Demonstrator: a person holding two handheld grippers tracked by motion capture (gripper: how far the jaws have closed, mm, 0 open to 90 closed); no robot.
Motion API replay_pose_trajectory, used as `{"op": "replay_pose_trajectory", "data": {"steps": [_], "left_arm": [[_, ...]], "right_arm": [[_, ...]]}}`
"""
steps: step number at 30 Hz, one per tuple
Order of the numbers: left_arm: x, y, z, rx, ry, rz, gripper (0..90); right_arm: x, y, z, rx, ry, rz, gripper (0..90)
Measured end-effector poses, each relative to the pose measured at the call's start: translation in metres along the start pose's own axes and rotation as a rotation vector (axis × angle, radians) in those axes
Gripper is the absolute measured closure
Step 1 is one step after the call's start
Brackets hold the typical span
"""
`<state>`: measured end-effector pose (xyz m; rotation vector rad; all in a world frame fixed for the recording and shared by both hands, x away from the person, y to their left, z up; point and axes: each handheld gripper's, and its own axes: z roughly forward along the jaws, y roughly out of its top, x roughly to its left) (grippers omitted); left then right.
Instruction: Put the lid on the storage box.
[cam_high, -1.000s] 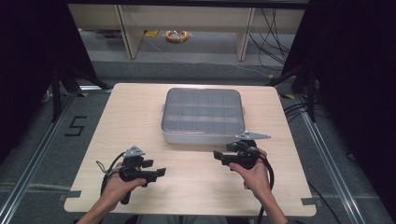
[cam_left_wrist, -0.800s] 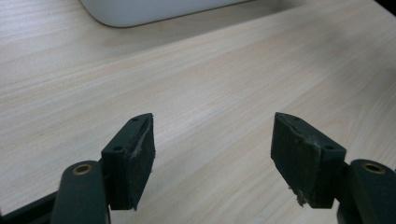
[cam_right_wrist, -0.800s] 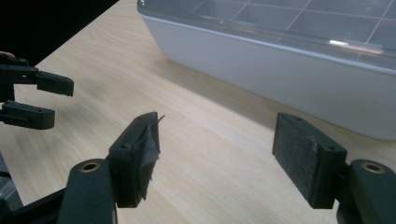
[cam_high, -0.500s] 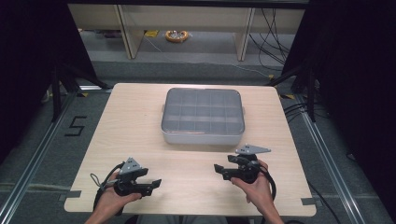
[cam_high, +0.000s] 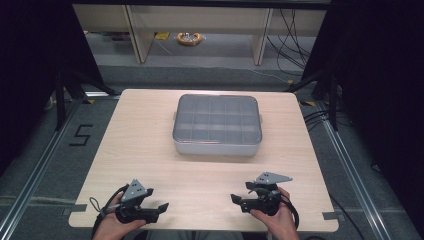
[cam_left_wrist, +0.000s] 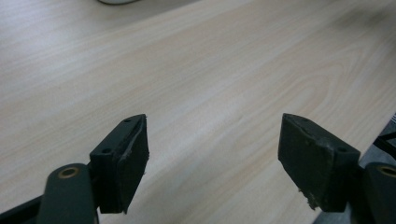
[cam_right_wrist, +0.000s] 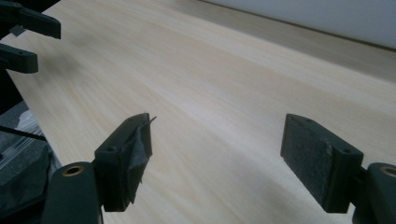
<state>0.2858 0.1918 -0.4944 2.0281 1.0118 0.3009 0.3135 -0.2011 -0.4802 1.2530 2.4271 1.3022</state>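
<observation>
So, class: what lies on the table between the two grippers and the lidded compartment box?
Nothing: in the high view, bare table separates the left gripper and right gripper from the box.

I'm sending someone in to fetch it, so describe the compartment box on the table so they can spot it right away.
Look at the light wooden table; the compartment box sits at its middle, toward the far edge. It is a shallow grey rectangular case with rounded corners and a closed see-through lid showing a grid of dividers, well beyond the left gripper and right gripper.
</observation>
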Motion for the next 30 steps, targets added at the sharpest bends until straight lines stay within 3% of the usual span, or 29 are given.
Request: {"op": "replay_pose_trajectory", "data": {"steps": [1,3,4,5,6,7,9,10,11,12,13,14,17,20,23,25,26,27,30], "left_arm": [[-0.001,-0.001,-0.001,0.0,0.001,-0.008,23.0],[-0.001,-0.003,-0.003,0.003,-0.001,0.0,21.7],[-0.002,-0.004,-0.003,0.002,-0.007,-0.013,20.7],[-0.001,-0.004,-0.004,0.015,0.001,0.008,20.2],[-0.003,-0.005,-0.004,0.014,-0.005,-0.001,19.9],[-0.003,-0.006,-0.005,0.012,-0.01,0.009,19.5],[-0.003,-0.007,-0.005,0.015,-0.013,0.011,19.0],[-0.003,-0.008,-0.005,0.032,-0.001,0.01,19.0],[-0.003,-0.008,-0.005,0.029,-0.001,0.006,19.0],[-0.004,-0.008,-0.005,0.026,-0.003,0.007,19.1],[-0.002,-0.008,-0.005,0.04,0.0,0.026,19.2],[-0.003,-0.009,-0.003,0.026,0.0,0.014,19.2],[-0.002,-0.009,-0.002,0.051,0.008,0.01,19.5],[0.0,-0.009,-0.003,0.086,0.01,0.047,19.6],[-0.002,-0.009,-0.002,0.07,0.01,0.024,19.7],[-0.001,-0.009,-0.002,0.079,0.006,0.049,19.7],[-0.001,-0.009,-0.002,0.081,0.007,0.048,19.8],[-0.001,-0.009,-0.002,0.08,0.007,0.048,19.8],[-0.002,-0.009,-0.002,0.079,0.007,0.044,20.0]], "right_arm": [[0.003,-0.002,-0.001,0.002,-0.011,0.012,25.0],[0.004,-0.006,-0.001,-0.008,0.021,0.006,22.2],[0.005,-0.008,-0.003,-0.003,0.025,0.005,20.7],[0.007,-0.009,-0.004,0.01,0.016,0.0,19.5],[0.009,-0.012,-0.003,-0.002,0.03,0.013,19.0],[0.011,-0.014,-0.004,0.007,0.028,0.039,18.3],[0.01,-0.017,-0.006,0.017,0.018,0.002,17.7],[0.01,-0.018,-0.005,0.011,0.027,0.005,17.7],[0.013,-0.021,-0.006,0.017,0.026,0.04,17.7],[0.01,-0.022,-0.006,0.016,0.021,0.014,17.6],[0.011,-0.023,-0.007,0.021,0.016,0.032,17.6],[0.01,-0.024,-0.007,0.019,0.017,0.021,16.8],[0.008,-0.027,-0.009,0.024,-0.008,0.032,15.9],[0.008,-0.029,-0.009,0.034,-0.007,0.044,15.9],[0.008,-0.029,-0.008,0.047,-0.003,0.041,15.9],[0.008,-0.03,-0.008,0.044,-0.014,0.037,15.9],[0.01,-0.03,-0.008,0.042,-0.009,0.069,15.9],[0.007,-0.03,-0.008,0.046,-0.017,0.037,16.0],[0.006,-0.03,-0.008,0.045,-0.024,0.035,16.1]]}}
